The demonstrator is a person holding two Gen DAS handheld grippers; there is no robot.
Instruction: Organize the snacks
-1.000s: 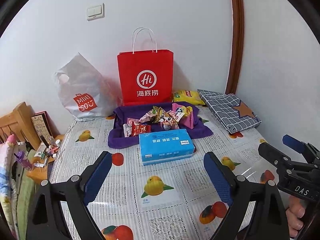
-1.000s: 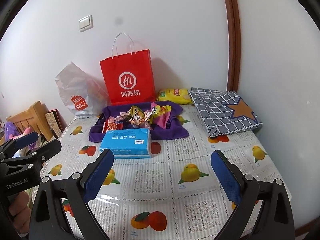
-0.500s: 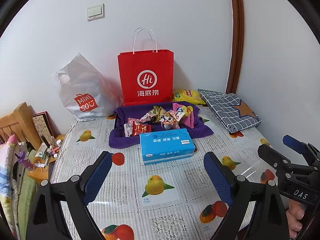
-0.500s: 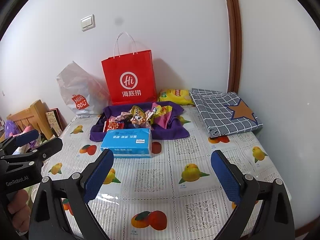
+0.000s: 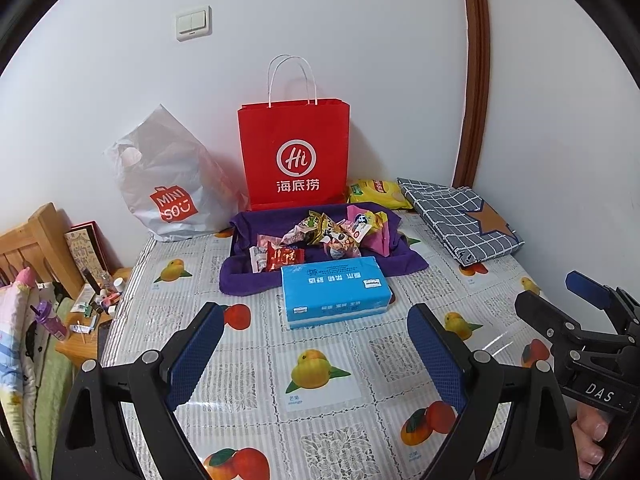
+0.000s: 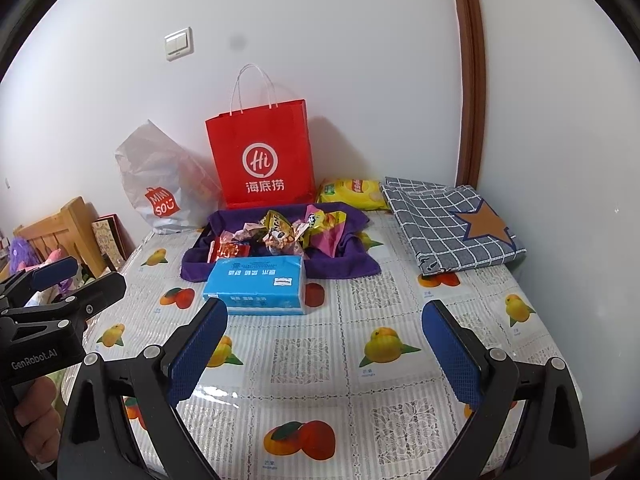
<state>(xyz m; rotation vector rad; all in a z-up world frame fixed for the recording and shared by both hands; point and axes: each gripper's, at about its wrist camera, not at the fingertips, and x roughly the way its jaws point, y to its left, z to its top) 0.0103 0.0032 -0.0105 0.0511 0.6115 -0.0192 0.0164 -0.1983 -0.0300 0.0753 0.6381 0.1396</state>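
Both claws, left claw (image 5: 314, 346) and right claw (image 6: 326, 344), gape empty before purple tray (image 5: 240, 276) holding snack packets (image 5: 324, 232).

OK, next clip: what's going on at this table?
Nothing is being handled yet. A person holds the left gripper and right gripper above the near part of the fruit-print table, both open and empty. Farther back, loose snack packets lie piled on a purple cloth tray, with a blue tissue pack in front of it and a red paper bag behind.
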